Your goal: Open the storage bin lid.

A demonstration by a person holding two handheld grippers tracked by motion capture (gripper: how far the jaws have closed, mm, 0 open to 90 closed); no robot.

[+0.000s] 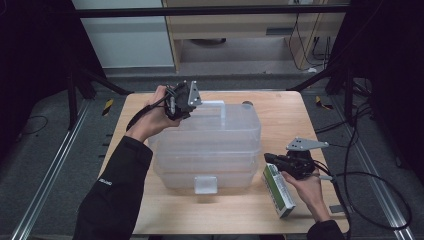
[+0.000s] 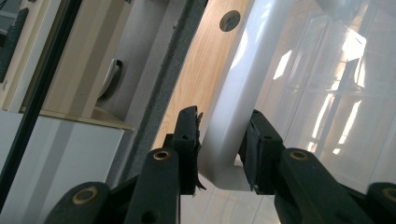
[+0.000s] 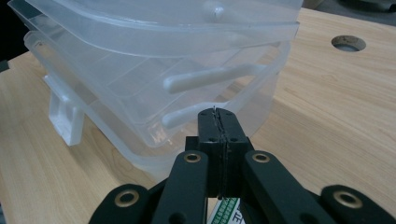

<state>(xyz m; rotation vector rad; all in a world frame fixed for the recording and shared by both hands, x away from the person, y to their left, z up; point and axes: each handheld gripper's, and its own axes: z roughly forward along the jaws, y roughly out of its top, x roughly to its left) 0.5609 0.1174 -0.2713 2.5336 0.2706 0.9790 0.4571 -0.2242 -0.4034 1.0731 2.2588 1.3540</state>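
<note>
A light wooden table [image 1: 280, 112] with rounded corners carries everything, its grain running side to side. A round hole [image 1: 247, 104] is cut into the top close to the far edge, right of the middle. A large clear plastic storage box [image 1: 210, 155] rests directly on the wood, taking up the middle of the table and reaching from near the far edge toward the near edge; a translucent latch [image 1: 205, 184] hangs at its near side down to the tabletop. A green and white carton [image 1: 279, 191] lies flat on the wood near the near right corner, just beside the box's right end.
</note>
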